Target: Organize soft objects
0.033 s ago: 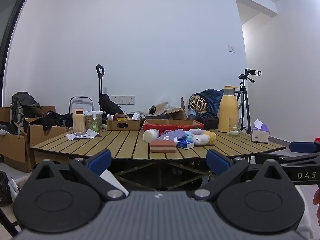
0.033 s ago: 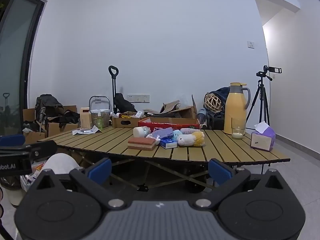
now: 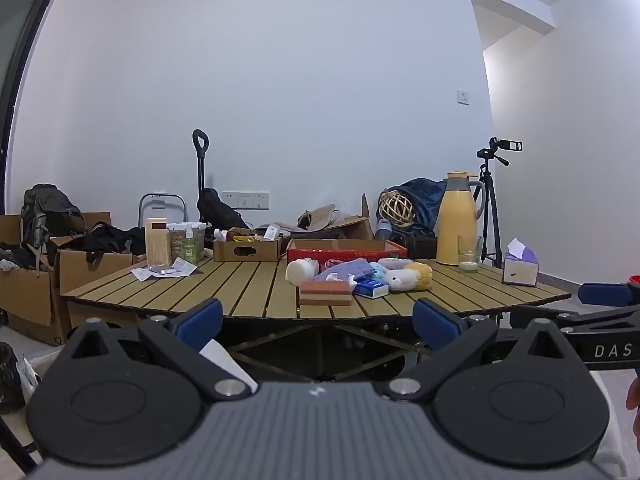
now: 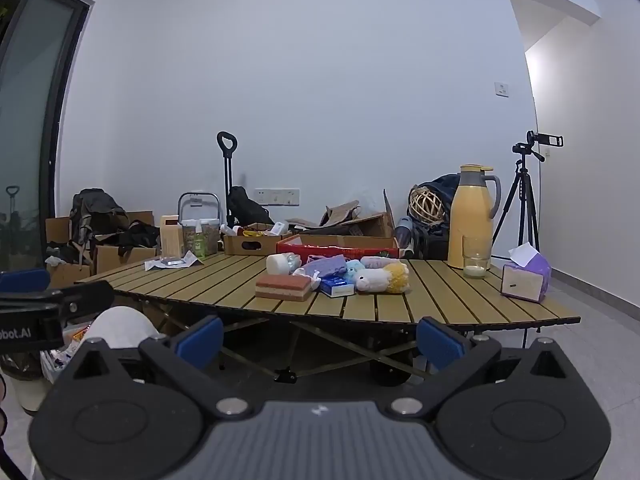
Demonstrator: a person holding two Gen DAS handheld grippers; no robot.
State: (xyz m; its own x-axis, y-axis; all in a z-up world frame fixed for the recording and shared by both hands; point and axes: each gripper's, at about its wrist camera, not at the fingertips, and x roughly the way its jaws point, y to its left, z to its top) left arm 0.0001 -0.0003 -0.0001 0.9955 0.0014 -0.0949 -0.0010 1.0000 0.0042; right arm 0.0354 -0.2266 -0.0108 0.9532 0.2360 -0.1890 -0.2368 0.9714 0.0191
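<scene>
A pile of soft things lies mid-table: an orange sponge block (image 3: 325,292) (image 4: 283,287), a purple cloth (image 3: 349,269) (image 4: 324,266), a white and yellow plush toy (image 3: 410,277) (image 4: 382,278), a white roll (image 3: 301,271) (image 4: 280,263) and a small blue pack (image 3: 371,289) (image 4: 337,286). A red cardboard box (image 3: 344,246) (image 4: 338,243) stands behind them. My left gripper (image 3: 318,320) and right gripper (image 4: 319,334) are open and empty, held below and in front of the table's near edge, far from the pile.
On the slatted wooden table (image 3: 248,288) stand a yellow jug (image 3: 456,220), a glass (image 3: 469,254), a purple tissue box (image 3: 520,266), a brown box (image 3: 246,249) and jars at the left (image 3: 176,242). Cardboard boxes, bags and a tripod (image 3: 490,200) surround it.
</scene>
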